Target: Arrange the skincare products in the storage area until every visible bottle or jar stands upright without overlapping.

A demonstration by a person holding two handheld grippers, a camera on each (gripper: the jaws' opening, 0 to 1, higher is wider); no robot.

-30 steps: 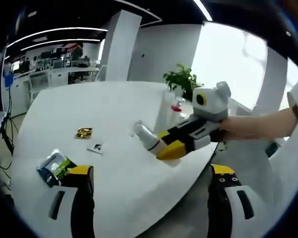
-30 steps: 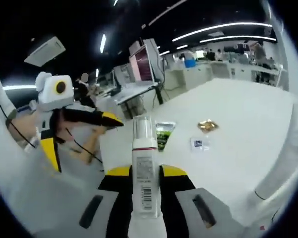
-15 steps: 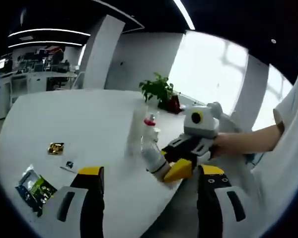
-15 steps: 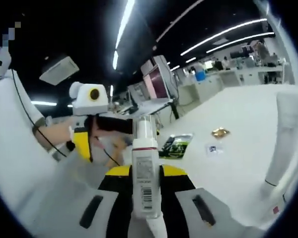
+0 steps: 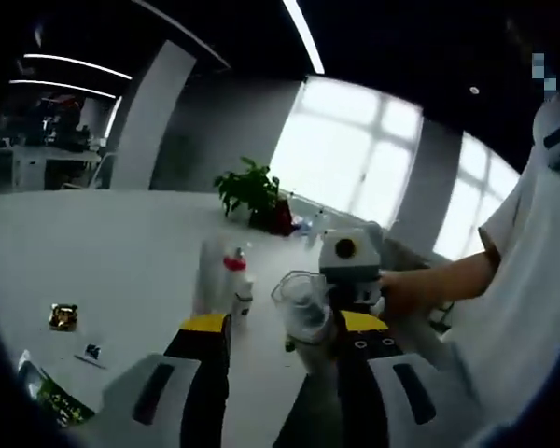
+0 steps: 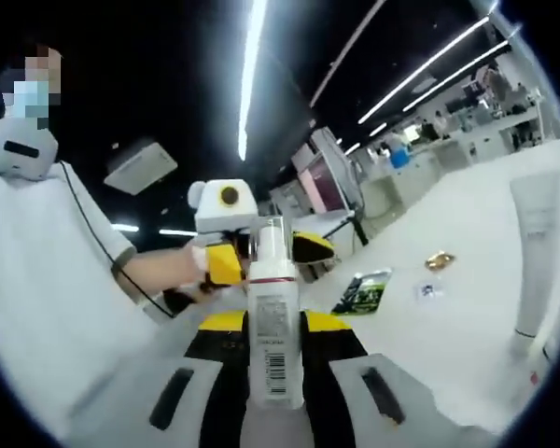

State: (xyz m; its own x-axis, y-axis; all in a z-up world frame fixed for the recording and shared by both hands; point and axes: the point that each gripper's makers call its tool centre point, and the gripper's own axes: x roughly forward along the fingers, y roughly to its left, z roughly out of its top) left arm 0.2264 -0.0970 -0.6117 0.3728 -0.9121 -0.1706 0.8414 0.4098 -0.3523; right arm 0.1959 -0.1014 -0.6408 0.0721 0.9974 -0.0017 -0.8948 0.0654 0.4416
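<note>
My right gripper (image 6: 275, 323) is shut on a white pump bottle (image 6: 273, 327) with a clear cap, held up off the table. In the left gripper view that bottle (image 5: 304, 313) points its capped end at the camera, between the spread jaws of my left gripper (image 5: 285, 325), which is open. I cannot tell whether the jaws touch it. A white tube (image 5: 209, 275) and a small red-capped bottle (image 5: 235, 282) stand upright on the white table (image 5: 121, 252). The same tube (image 6: 536, 252) shows at the right of the right gripper view.
A gold packet (image 5: 63, 315), a small card (image 5: 91, 353) and a green sachet (image 6: 364, 291) lie flat on the table. A potted plant (image 5: 252, 191) stands at the far edge. The person's hand (image 5: 403, 291) and white sleeve (image 6: 47, 280) are close by.
Both hands have come together and lifted. The bottle in my right gripper now sits between the left jaws, which have narrowed. Both views have tilted up.
</note>
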